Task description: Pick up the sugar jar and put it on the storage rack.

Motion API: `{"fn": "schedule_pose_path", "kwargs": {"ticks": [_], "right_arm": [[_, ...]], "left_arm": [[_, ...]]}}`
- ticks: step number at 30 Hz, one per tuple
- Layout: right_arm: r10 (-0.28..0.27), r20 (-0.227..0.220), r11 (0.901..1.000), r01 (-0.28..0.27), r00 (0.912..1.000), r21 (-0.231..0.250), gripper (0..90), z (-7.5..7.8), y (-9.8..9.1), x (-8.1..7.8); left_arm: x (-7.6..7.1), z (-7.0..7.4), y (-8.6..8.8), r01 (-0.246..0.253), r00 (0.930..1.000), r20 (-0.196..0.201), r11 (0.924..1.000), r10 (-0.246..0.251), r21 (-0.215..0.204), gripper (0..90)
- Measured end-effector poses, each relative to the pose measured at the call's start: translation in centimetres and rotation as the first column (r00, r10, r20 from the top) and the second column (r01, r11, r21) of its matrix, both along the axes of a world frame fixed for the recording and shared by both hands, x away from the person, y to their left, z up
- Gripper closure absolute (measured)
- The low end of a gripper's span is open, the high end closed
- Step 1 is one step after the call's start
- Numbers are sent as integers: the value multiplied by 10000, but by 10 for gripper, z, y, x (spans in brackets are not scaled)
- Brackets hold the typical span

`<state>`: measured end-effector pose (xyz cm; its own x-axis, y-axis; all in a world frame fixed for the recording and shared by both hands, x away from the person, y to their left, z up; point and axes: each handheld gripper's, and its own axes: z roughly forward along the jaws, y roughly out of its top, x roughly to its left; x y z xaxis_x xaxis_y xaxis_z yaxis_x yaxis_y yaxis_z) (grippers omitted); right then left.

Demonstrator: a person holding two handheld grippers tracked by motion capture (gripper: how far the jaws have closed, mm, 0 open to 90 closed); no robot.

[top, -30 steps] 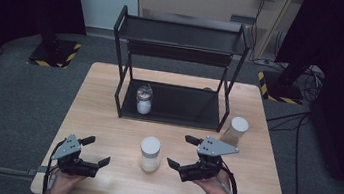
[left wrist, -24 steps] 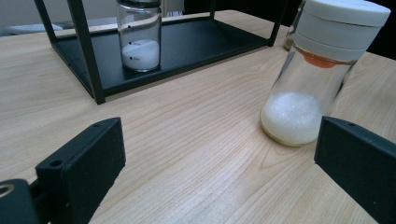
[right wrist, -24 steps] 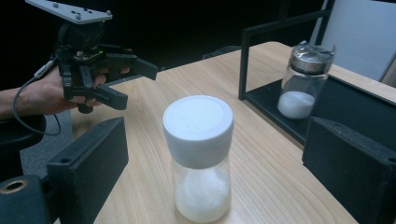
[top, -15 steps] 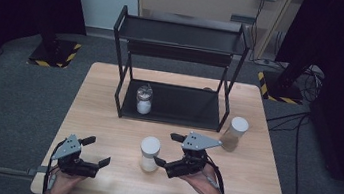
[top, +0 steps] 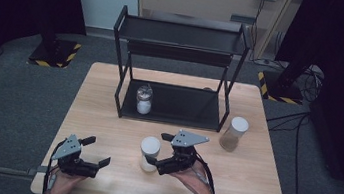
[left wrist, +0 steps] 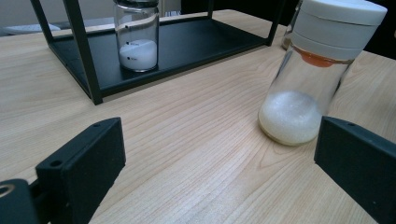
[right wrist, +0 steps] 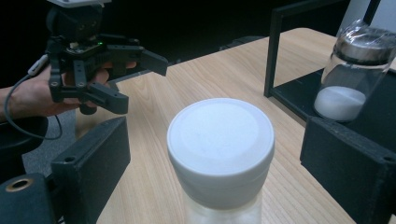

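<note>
A glass jar (top: 149,152) with a white lid and white powder stands on the wooden table (top: 258,189), near the front. My right gripper (top: 155,149) reaches it from the right, one jaw on each side. In the right gripper view the lid (right wrist: 219,140) sits between the jaws with a gap on both sides; the jaws have just been closing a little and are still open. My left gripper (top: 97,150) rests open and empty at the front left, also seen from the right gripper (right wrist: 140,83). In the left gripper view the jar (left wrist: 308,93) stands ahead to the right.
A black two-tier rack (top: 183,33) stands at the back of the table. A silver-lidded jar (top: 144,98) with white powder is on its lower shelf. Another white-lidded jar (top: 233,134) with brown contents stands right of the rack.
My right gripper has moved left and a little down, from beside the white-lidded jar to having its jaws around it. The left gripper and the jars have stayed put.
</note>
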<state>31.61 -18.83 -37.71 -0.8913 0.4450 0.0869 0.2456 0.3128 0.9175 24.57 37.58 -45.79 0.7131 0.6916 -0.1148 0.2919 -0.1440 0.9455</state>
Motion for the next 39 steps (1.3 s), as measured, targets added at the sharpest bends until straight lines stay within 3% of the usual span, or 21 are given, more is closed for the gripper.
{"fn": "schedule_pose_path", "kwargs": {"ticks": [18,29,39], "right_arm": [[49,18,9999,-49,10000,-129,183,-20,15,9],[135,278,9996,-128,9995,-259,328,-30,17,9],[53,361,9998,-46,9993,-202,334,-31,17,6]], "left_arm": [[0,-1,0,11,10000,19,10000,-11,-56,9],[0,-1,0,17,10000,21,10000,-17,-57,9],[0,-1,0,25,10000,30,10000,-25,-61,9]]}}
